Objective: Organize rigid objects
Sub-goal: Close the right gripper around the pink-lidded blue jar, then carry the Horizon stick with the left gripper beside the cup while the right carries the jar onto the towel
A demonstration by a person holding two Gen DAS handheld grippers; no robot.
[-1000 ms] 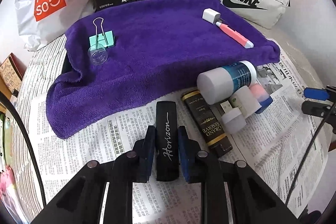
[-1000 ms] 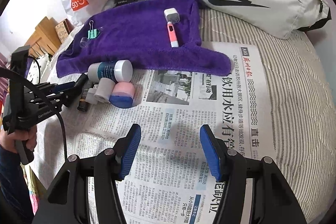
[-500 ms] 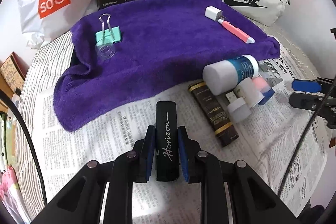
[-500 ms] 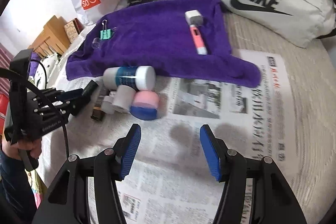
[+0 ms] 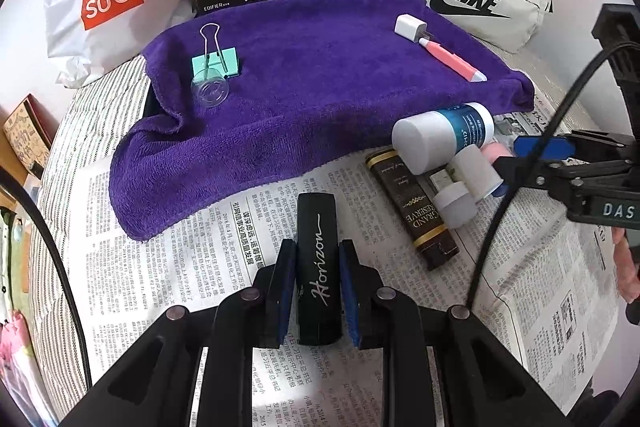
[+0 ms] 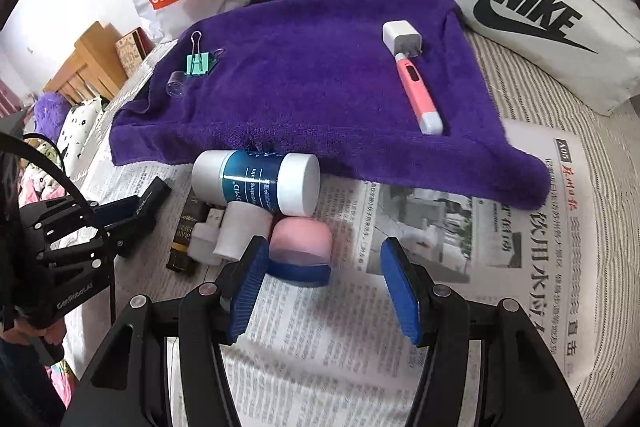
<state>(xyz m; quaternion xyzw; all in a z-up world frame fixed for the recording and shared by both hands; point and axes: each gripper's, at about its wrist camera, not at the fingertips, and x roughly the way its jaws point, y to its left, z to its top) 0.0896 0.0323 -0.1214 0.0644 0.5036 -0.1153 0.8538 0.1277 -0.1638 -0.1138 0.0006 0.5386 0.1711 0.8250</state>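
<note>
2 handheld grippers work over a bed spread with newspaper [image 5: 160, 267] and a purple towel [image 5: 312, 83].

Largest first: the towel carries 4 things, a white charger plug [image 5: 410, 27] touching a pink pen [image 5: 454, 61] that runs diagonally toward the towel's near right corner, and a green binder clip [image 5: 216, 61] just beside a small clear cup [image 5: 210, 91]. On the newspaper, a white and blue bottle [image 6: 256, 183] lies on its side, long axis left to right, touching a pink and blue jar [image 6: 300, 251]. The left gripper [image 5: 318, 279] is clamped on a black Horizon case [image 5: 318, 263], whose long axis points away toward the towel. The right gripper [image 6: 320, 283] stands open, its left pad beside the jar.
</note>
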